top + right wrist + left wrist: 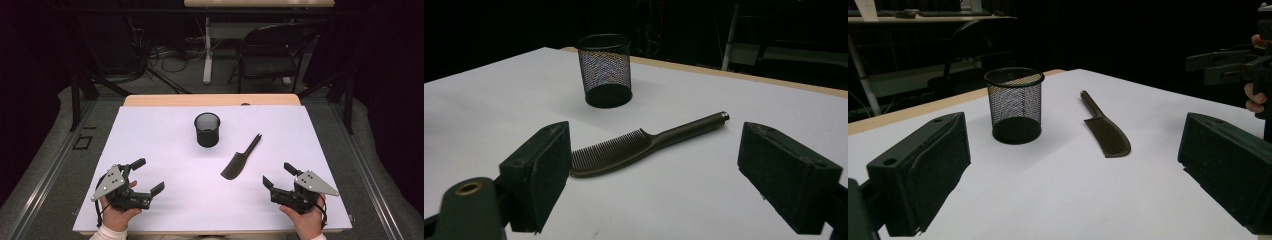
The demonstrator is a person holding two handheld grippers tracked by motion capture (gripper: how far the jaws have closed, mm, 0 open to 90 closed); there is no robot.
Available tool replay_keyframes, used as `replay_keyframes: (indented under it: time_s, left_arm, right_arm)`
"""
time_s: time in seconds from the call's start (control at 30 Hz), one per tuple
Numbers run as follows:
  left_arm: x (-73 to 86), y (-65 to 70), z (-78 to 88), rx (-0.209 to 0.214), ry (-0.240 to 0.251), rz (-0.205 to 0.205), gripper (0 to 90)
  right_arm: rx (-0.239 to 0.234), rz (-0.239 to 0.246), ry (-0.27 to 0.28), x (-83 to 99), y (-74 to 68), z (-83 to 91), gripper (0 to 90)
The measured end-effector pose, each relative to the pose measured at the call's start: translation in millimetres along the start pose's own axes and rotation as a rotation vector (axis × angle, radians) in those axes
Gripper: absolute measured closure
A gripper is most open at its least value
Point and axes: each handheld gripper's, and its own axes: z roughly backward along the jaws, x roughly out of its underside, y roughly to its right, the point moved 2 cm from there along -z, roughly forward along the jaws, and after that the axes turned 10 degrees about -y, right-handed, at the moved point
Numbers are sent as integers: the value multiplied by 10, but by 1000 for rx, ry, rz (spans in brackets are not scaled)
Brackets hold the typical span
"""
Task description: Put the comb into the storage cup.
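Note:
A black mesh cup (207, 129) stands upright on the white table (150, 130), back of centre. To its right a dark comb (240, 159) lies flat, its handle pointing away to the far right. My left gripper (148, 175) rests at the near left, open and empty. At the near right my right gripper (277, 174) is open too, just short of the comb's toothed end. In the left gripper view, the cup (1015, 105) and comb (1105, 130) lie beyond the wide jaws. In the right gripper view, the comb (649, 142) lies just ahead of the jaws, with the cup (605, 70) behind it.
A wooden strip (210, 100) runs along the table's far edge. Beyond it stand a folding chair (272, 50) and a desk leg with cables on the floor. In the left gripper view, the right gripper (1228, 62) shows at the upper right.

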Motion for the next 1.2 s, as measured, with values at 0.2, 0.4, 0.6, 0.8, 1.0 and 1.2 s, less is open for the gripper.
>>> replay_keyframes:
  time_s: [0.2,0.4,0.6,0.8,1.0,1.2]
  left_arm:
    - [7,-4,-4,-7,-8,5,5]
    - [13,-12,-1,-2,-17,15,5]
    - [19,-13,-13,-2,-33,32,5]
    - [24,-16,-24,-3,-48,33,5]
    - [31,-20,-32,-7,-53,38,11]
    - [36,-27,-34,-10,-57,45,12]
  right_arm:
    - [-5,3,-1,3,3,-5,147]
    - [-21,2,-29,8,11,-36,161]
    - [-10,0,-49,-16,39,-77,224]
    - [-4,-36,-86,-57,79,-132,308]
    - [-22,-52,-130,-114,115,-190,382]
    - [-27,-27,-148,-205,126,-283,408]
